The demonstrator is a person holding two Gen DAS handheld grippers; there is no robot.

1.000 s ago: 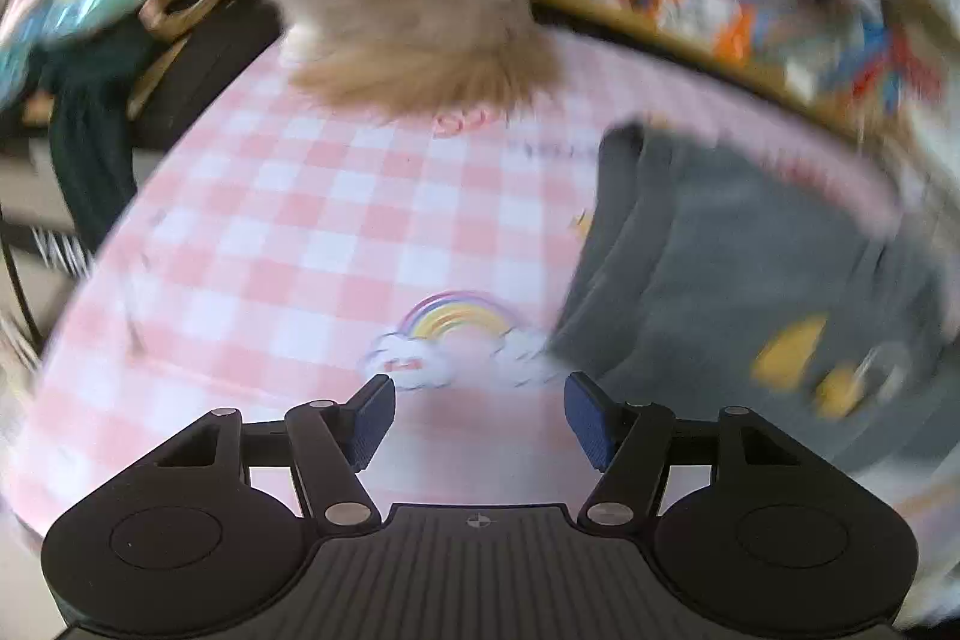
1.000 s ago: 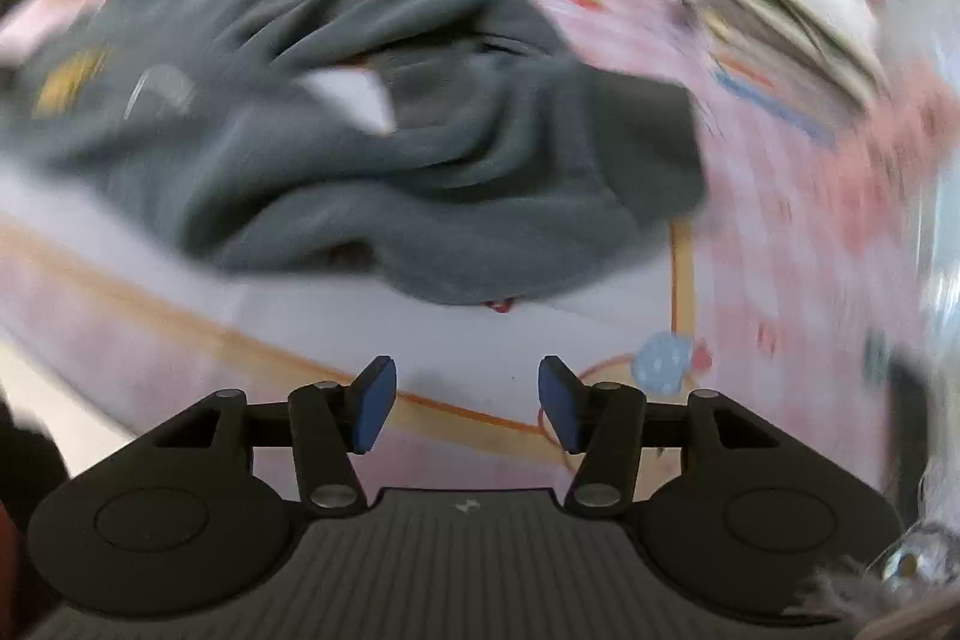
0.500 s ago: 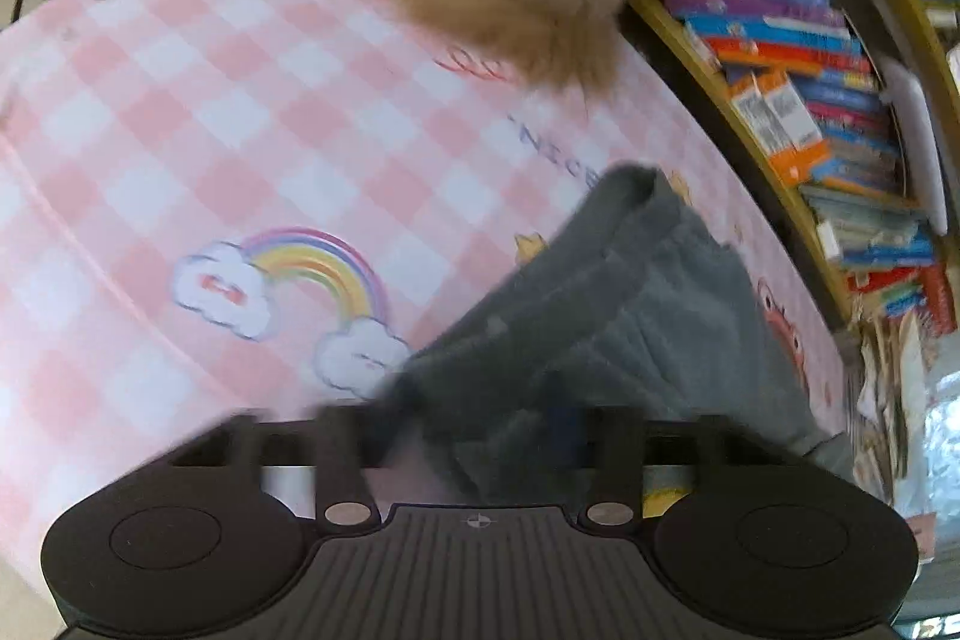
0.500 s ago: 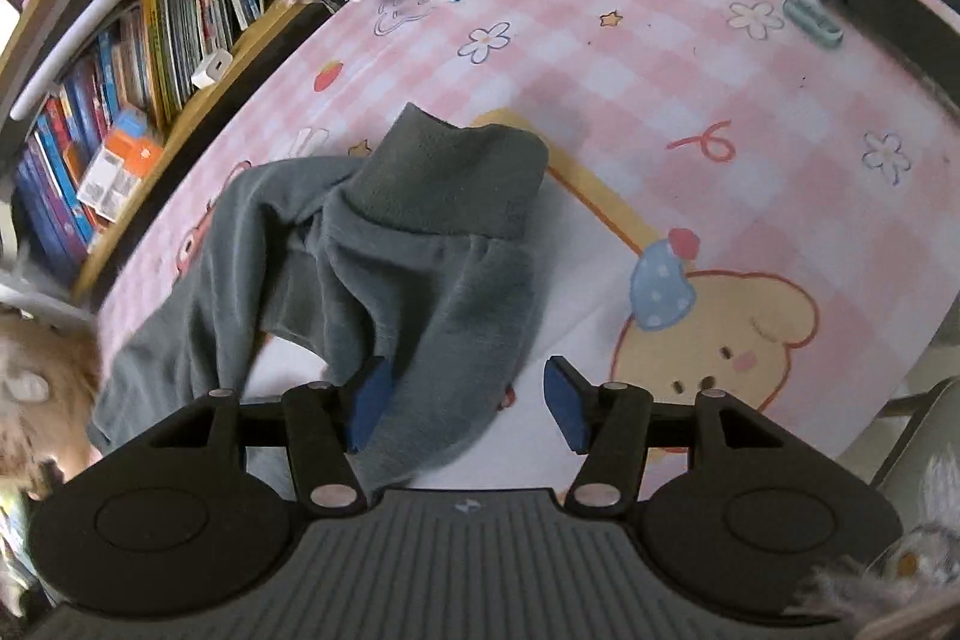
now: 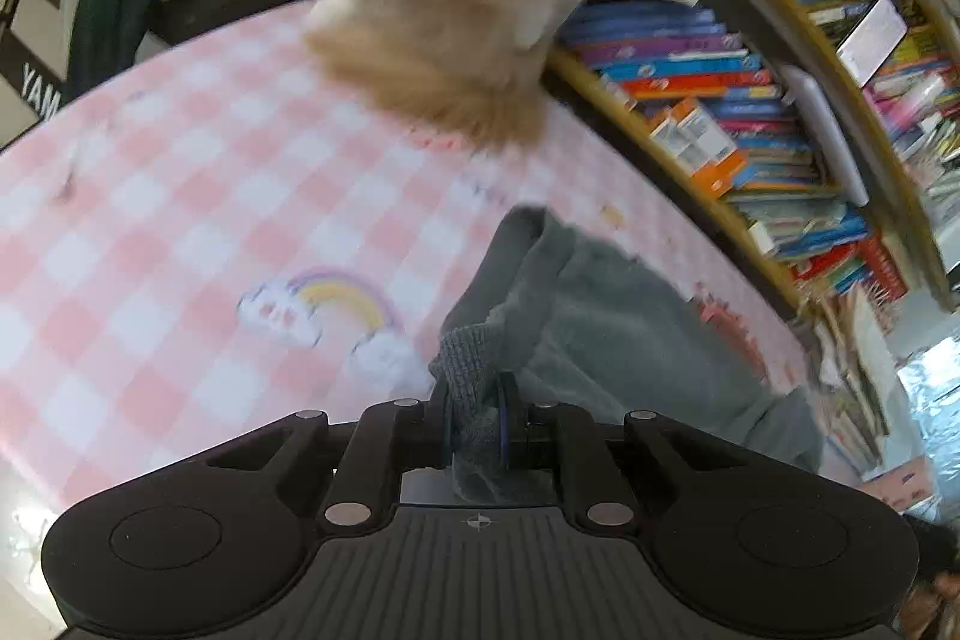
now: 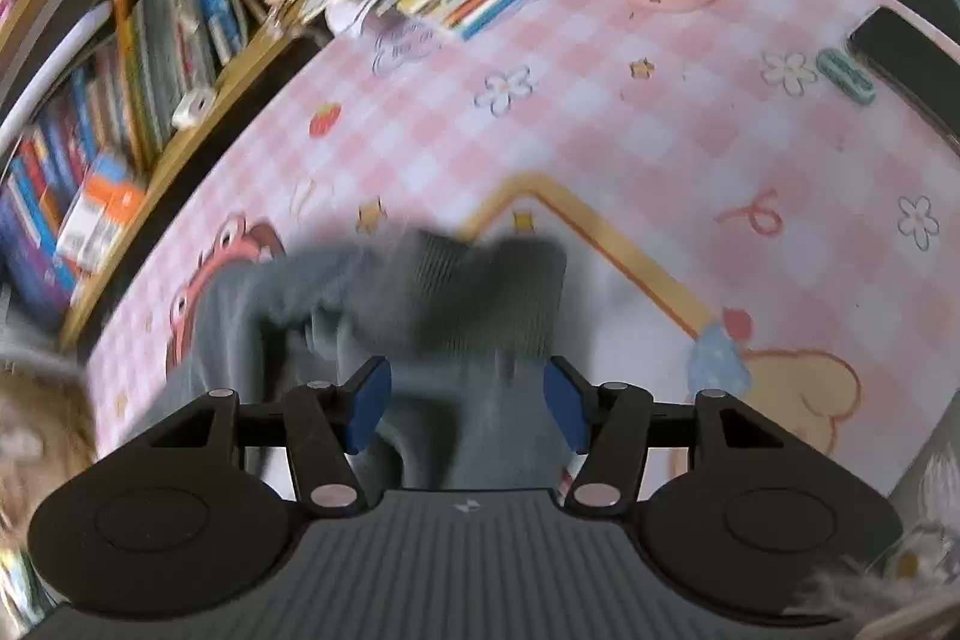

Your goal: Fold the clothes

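gray top [image 5: 606,334]: soft, floppy, light; grab by ribbed edge
left gripper [image 5: 477,427]: jaws pinched tight on ribbed edge
right gripper [image 6: 465,403]: jaws wide open, cloth between, no grip yet

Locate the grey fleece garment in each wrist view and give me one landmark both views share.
Left wrist: the grey fleece garment lies right of centre, its ribbed cuff pinched in the left gripper.
Right wrist: it bunches at lower centre, with cloth between the open fingers of the right gripper.
Shared landmark: the pink checked tablecloth beneath it.
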